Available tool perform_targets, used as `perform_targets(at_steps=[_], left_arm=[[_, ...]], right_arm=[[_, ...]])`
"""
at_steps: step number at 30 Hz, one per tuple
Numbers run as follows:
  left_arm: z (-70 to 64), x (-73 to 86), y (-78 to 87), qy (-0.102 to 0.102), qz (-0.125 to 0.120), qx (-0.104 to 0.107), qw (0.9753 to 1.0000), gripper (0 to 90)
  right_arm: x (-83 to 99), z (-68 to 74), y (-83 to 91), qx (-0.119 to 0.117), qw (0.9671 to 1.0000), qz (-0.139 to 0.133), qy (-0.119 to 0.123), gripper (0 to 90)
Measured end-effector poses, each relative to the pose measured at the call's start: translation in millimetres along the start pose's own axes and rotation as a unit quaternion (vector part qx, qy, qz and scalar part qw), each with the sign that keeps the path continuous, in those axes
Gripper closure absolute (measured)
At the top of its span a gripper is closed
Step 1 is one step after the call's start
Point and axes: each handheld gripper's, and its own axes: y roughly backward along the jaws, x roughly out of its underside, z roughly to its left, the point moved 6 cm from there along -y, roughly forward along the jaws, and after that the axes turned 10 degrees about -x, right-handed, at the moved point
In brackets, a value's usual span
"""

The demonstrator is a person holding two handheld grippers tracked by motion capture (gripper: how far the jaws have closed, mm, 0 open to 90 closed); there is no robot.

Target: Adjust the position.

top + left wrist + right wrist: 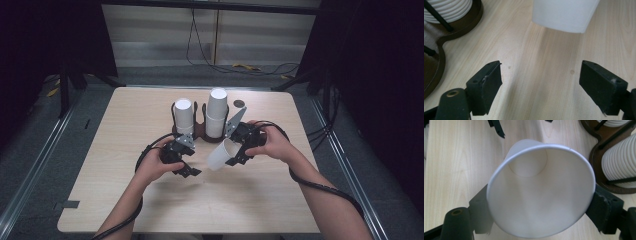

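A single white paper cup [221,154] is held tilted just above the table, with my right gripper [239,152] shut on its rim end. In the right gripper view the cup [541,192] shows its open mouth and inner bottom, squeezed between the two jaws. My left gripper [184,167] stands open over bare wood a little left of the cup. Its jaws are wide apart with nothing between them, and the cup's closed end [565,13] hangs ahead of them. Two stacks of upside-down white cups [184,116] [216,112] stand in a dark wire holder [200,131] behind both grippers.
The light wooden table [150,205] has bare room at the front and on both sides. A small dark round object [239,103] lies near the far edge, right of the holder. Cables trail from both grippers across the table. The holder's base [435,62] lies close to the left gripper.
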Motion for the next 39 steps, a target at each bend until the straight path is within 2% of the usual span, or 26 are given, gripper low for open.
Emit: perform_targets(at_steps=[2,4,9,15,24,38,39], left_arm=[[1.4,0.8,1.3,-0.011,0.006,0.002,0.9999,17.9],[0.8,-0.3,1.6,-0.003,-0.002,0.004,1.0000,18.0],[2.0,0.8,3.9,-0.004,0.001,0.002,1.0000,18.1],[1.6,2.0,5.9,0.006,-0.001,0.002,1.0000,18.0],[0.8,1.8,5.3,0.002,-0.001,0.003,1.0000,18.1],[2.7,5.2,6.8,0.006,0.005,0.000,1.0000,18.1],[3.3,5.5,7.3,0.002,0.007,0.000,1.0000,18.1]], right_arm=[[1.6,-0.1,-0.5,0.000,1.0000,0.005,-0.001,19.7],[3.1,-0.3,-0.6,0.002,1.0000,0.007,-0.001,19.7],[6.1,0.3,-0.2,0.003,0.9999,0.010,-0.002,19.7],[8.7,0.4,1.8,0.010,0.9996,0.025,0.000,19.7],[11.6,2.7,4.2,0.018,0.9988,0.046,0.002,19.6],[16.1,2.9,5.6,0.017,0.9974,0.069,0.005,19.6],[15.8,3.0,5.5,0.015,0.9973,0.071,0.005,19.6]])
